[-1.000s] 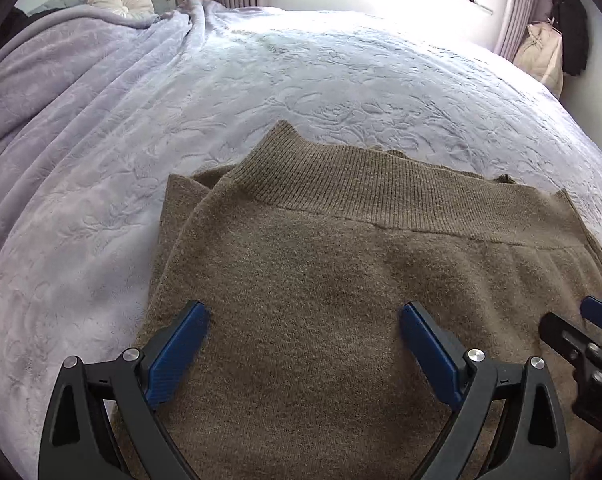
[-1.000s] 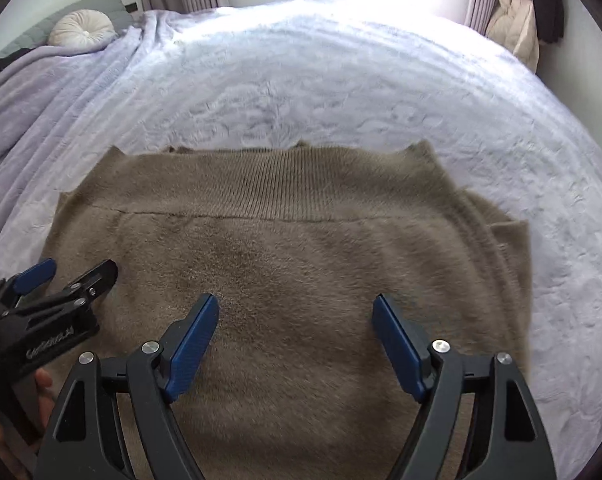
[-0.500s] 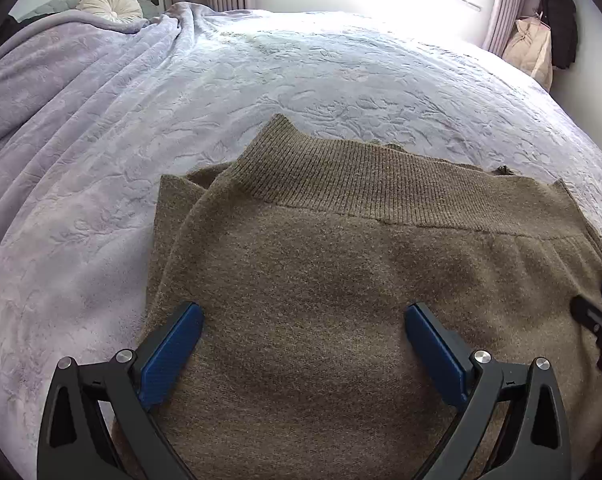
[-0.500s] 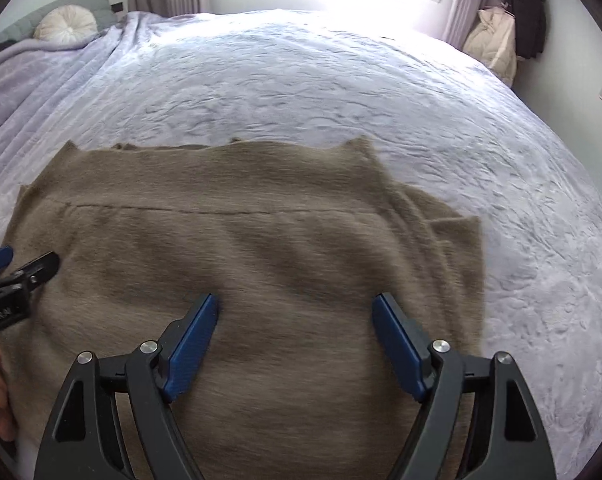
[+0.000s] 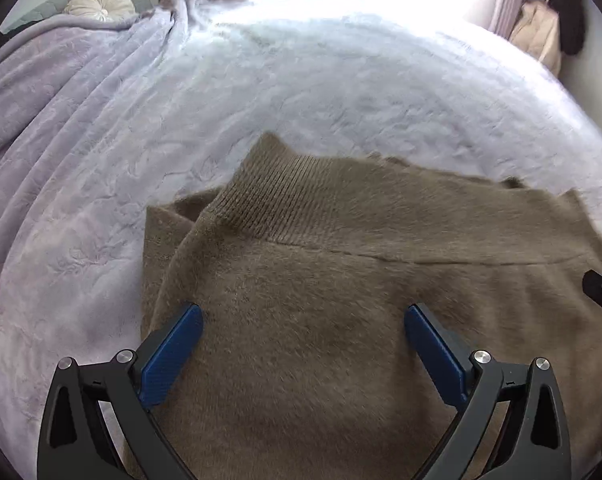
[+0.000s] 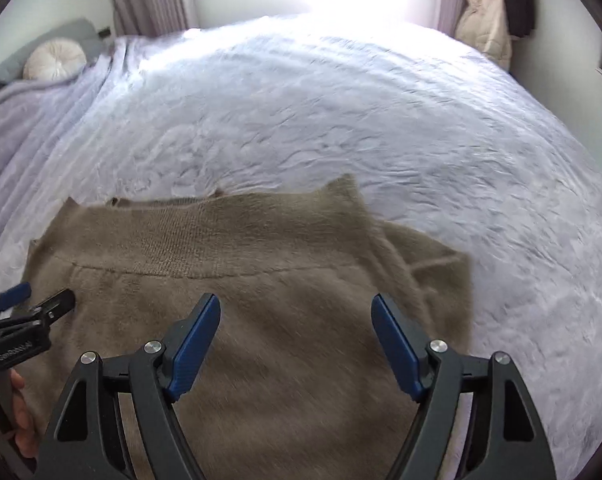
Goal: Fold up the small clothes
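- Brown knit garment (image 5: 341,280): lying flat on the pale bedspread (image 5: 301,100), ribbed band at the far edge, long axis running side to side.
- Left gripper (image 5: 301,344): hovering over the left half, jaws spread wide, gripping nothing.
- Right gripper (image 6: 297,336): hovering over the right half, likewise wide and empty.
- Writing: small print on the left gripper's body, unreadable.

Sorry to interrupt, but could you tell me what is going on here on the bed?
A person is folding a brown knit sweater spread on a bed with a pale quilted bedspread, using a handheld gripper in each hand. The left gripper and the right gripper both hang over the sweater body with their jaws wide open, and nothing is gripped. The ribbed hem lies on the far side, and a folded-in part shows at each side edge, so the fold looks partly done.
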`<action>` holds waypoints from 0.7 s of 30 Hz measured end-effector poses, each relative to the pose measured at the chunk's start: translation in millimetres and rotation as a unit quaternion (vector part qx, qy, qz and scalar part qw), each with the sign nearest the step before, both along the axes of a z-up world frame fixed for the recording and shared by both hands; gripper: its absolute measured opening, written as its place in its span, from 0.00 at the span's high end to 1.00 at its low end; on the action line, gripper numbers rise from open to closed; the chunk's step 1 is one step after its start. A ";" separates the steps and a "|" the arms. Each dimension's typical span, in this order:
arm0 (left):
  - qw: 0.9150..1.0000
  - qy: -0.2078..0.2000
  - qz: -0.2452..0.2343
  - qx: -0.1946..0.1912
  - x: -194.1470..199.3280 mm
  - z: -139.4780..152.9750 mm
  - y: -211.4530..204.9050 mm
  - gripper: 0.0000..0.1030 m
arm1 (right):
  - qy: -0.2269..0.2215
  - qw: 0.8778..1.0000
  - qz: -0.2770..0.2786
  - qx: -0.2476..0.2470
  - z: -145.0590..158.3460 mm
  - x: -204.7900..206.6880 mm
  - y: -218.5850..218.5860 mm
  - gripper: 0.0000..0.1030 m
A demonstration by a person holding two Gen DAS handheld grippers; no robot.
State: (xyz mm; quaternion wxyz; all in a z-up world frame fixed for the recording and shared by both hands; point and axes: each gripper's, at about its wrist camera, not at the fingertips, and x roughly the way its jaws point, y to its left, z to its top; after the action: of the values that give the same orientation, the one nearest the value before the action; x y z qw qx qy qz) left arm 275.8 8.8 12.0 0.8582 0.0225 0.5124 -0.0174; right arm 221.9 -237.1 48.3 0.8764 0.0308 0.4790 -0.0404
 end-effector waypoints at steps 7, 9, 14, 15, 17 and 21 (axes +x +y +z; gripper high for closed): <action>0.999 -0.038 -0.028 -0.014 -34.6 25.9 22.0 0.01 | -0.001 0.999 0.001 -0.039 2.1 -19.1 6.7 0.22; 0.998 -0.042 -0.021 -0.042 -52.9 27.5 43.2 0.01 | -0.033 0.999 0.007 -0.023 14.6 -51.4 6.2 0.21; 0.993 -0.011 0.035 -0.108 -75.5 6.8 100.0 0.01 | -0.064 0.997 0.025 -0.038 22.1 -112.4 12.8 0.21; 0.992 -0.005 0.043 -0.117 -78.7 3.4 106.0 0.01 | -0.066 0.997 0.024 -0.038 22.3 -117.4 12.2 0.21; 0.990 0.001 0.042 -0.134 -82.3 -1.9 108.6 0.01 | -0.066 0.997 0.020 -0.032 21.7 -123.8 11.8 0.21; 0.990 0.015 0.022 -0.137 -74.7 -9.7 101.0 0.01 | -0.064 0.998 0.002 0.004 19.5 -130.5 -9.9 0.21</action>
State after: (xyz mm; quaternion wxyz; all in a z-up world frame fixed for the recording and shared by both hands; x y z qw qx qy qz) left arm 201.1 109.7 2.3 0.8455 -0.1072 0.5185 -0.0690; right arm 91.4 -247.0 67.8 0.9051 0.0361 0.4223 -0.0348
